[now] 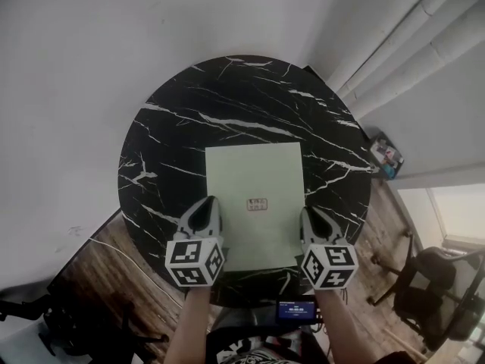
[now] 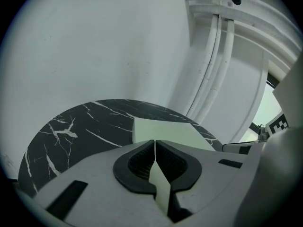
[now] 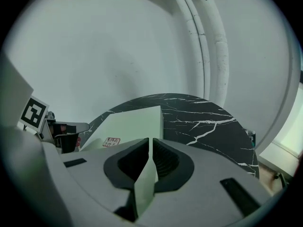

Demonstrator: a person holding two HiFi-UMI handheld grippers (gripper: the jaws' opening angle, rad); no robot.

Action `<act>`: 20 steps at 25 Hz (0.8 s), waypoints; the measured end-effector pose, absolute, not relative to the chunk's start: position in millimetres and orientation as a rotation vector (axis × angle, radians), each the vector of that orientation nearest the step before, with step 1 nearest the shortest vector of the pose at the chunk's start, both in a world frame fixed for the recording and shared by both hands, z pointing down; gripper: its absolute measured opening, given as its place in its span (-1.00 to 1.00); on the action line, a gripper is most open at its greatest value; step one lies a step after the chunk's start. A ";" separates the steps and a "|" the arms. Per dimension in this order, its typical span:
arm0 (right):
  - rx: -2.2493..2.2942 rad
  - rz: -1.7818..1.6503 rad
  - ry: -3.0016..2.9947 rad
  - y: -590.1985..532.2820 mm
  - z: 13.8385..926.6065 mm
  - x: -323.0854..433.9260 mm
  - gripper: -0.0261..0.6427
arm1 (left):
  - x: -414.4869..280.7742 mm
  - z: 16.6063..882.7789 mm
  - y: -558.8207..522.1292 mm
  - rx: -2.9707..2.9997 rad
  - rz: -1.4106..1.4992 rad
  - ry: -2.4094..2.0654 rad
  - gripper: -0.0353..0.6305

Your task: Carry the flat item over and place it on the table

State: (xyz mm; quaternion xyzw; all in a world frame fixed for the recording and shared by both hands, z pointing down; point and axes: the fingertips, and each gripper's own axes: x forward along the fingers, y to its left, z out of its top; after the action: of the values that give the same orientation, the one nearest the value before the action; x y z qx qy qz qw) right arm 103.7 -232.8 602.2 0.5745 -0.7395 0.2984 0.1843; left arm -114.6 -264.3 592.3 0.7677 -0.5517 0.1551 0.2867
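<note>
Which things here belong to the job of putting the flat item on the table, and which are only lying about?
For the job:
- pale green board
- black marble table
- left gripper and right gripper, jaws shut on the board's near corners

Lying about:
- white pipes
- small printed box
- office chair

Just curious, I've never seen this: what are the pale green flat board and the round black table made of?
Board: probably stiff card or thin plastic, matte pale green; no shine, straight thin edge. Which one, I cannot tell. Table: looks like smooth black marble with white veins, though it could be a printed marble-look top.
</note>
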 end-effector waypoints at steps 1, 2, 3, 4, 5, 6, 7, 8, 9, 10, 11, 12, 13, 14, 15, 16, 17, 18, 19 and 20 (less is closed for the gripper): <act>1.620 0.842 -2.091 -231.6 599.7 102.7 -0.83 | -113.2 589.3 -263.6 2.061 0.414 -1.469 -0.84; 1.621 0.840 -2.096 -230.4 596.9 101.8 -0.83 | -111.4 585.6 -262.6 2.072 0.411 -1.462 -0.84; 1.622 0.834 -2.101 -229.3 593.5 100.8 -0.83 | -109.5 581.2 -261.4 2.086 0.405 -1.451 -0.84; 1.625 0.827 -2.107 -228.3 589.4 99.9 -0.83 | -107.6 576.4 -260.0 2.102 0.396 -1.440 -0.84; 1.630 0.820 -2.116 -227.4 584.7 99.0 -0.83 | -106.2 571.3 -258.4 2.119 0.389 -1.432 -0.84; 1.636 0.811 -2.126 -226.7 579.6 98.1 -0.83 | -105.3 566.2 -256.7 2.136 0.387 -1.428 -0.85; 1.642 0.803 -2.138 -225.8 574.2 97.2 -0.83 | -105.1 561.4 -254.7 2.152 0.388 -1.429 -0.85; 1.648 0.796 -2.153 -224.6 568.5 96.4 -0.84 | -105.4 556.9 -252.5 2.166 0.387 -1.432 -0.85; 1.657 0.789 -2.170 -223.1 562.5 95.8 -0.84 | -106.1 552.3 -250.2 2.175 0.381 -1.438 -0.85; 1.666 0.782 -2.185 -221.2 556.5 95.6 -0.84 | -107.1 547.4 -248.0 2.179 0.368 -1.446 -0.85; 1.674 0.774 -2.197 -218.8 550.6 95.5 -0.84 | -108.2 542.1 -245.6 2.180 0.349 -1.455 -0.85; 1.682 0.769 -2.207 -215.8 544.9 95.1 -0.84 | -108.8 536.5 -242.9 2.182 0.332 -1.459 -0.85; 1.691 0.764 -2.215 -212.2 539.5 94.6 -0.84 | -108.6 531.1 -239.9 2.188 0.319 -1.455 -0.85; 1.701 0.762 -2.221 -207.9 534.4 94.2 -0.84 | -107.5 526.4 -236.5 2.195 0.312 -1.443 -0.85; 1.713 0.759 -2.224 -203.6 529.6 94.2 -0.84 | -105.9 521.9 -233.2 2.204 0.305 -1.428 -0.85; 1.725 0.756 -2.226 -199.5 525.0 94.6 -0.84 | -104.3 517.1 -230.3 2.212 0.296 -1.415 -0.86; 1.737 0.752 -2.229 -195.8 520.2 95.2 -0.84 | -102.9 511.6 -227.6 2.223 0.287 -1.409 -0.85; 1.746 0.746 -2.236 -192.1 515.1 95.5 -0.84 | -101.6 505.8 -224.6 2.237 0.281 -1.407 -0.85; 1.753 0.736 -2.245 -188.3 509.5 95.2 -0.84 | -100.4 499.5 -221.1 2.253 0.279 -1.407 -0.85; 1.758 0.725 -2.258 -184.4 503.3 94.6 -0.84 | -99.1 492.9 -217.2 2.271 0.279 -1.408 -0.85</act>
State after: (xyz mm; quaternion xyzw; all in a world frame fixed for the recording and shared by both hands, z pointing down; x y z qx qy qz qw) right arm 94.6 -184.4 503.3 0.5929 -0.7614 0.2446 0.0947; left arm -99.1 -217.2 492.9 0.8235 -0.5105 0.1013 0.2258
